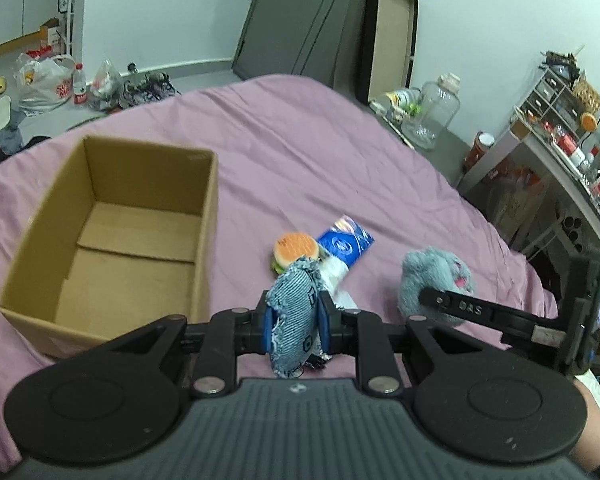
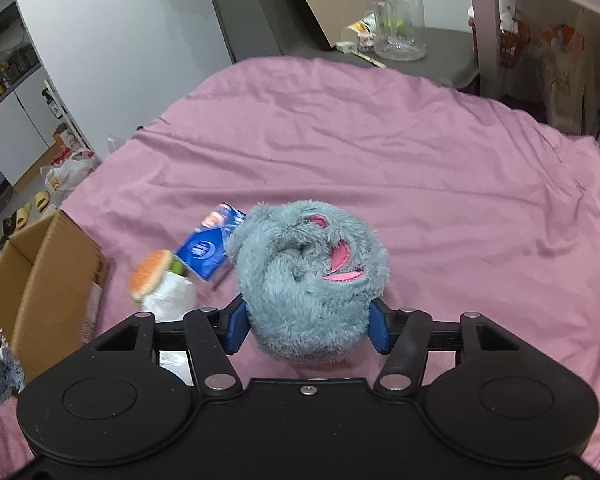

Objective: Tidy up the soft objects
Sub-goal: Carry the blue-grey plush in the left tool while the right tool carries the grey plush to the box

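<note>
My left gripper is shut on a frayed denim soft toy, held above the pink bedsheet just right of an open cardboard box. My right gripper is shut on a fluffy grey-blue plush with pink patches; the same plush shows at the right of the left wrist view. A plush hamburger, a blue packet and a white plastic-wrapped item lie on the sheet between the box and the plush.
The pink bed stretches far ahead. The cardboard box sits at the left in the right wrist view. Bags and bottles litter the floor beyond the bed; a glass jar and a cluttered desk stand at the right.
</note>
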Available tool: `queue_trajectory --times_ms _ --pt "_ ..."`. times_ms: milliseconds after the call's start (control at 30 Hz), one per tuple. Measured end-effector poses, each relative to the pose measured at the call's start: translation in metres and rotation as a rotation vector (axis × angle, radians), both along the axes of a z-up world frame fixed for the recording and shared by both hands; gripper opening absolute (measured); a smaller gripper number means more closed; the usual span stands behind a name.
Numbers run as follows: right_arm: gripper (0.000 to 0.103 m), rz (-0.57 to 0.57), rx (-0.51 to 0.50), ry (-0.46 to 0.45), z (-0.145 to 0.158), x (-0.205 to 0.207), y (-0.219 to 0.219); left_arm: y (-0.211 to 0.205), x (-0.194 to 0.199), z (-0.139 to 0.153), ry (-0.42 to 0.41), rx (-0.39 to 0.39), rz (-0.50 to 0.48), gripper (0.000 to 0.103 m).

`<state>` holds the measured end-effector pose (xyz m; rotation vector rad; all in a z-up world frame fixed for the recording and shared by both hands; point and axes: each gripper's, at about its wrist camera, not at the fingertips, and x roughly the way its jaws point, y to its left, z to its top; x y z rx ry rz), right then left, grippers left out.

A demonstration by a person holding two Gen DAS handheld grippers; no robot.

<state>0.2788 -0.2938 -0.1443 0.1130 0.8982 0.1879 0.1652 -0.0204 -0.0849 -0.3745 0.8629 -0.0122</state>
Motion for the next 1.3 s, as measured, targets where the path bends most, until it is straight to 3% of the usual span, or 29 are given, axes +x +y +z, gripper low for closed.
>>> queue_trajectory --times_ms 300,633,1300 --pt "0.056 0.051 0.005 -0.063 0.035 -0.015 0.036 0.038 0.0 0.013 -0.041 0.003 0.034 0.021" --pt "0.056 0.099 0.006 -0.089 0.054 -0.022 0.074 0.075 0.01 0.014 -0.052 0.01 0.064 0.021" --pt "0.056 0.169 0.033 -0.127 0.059 -0.02 0.149 0.131 0.04 -0.011 -0.068 0.008 0.135 0.021"
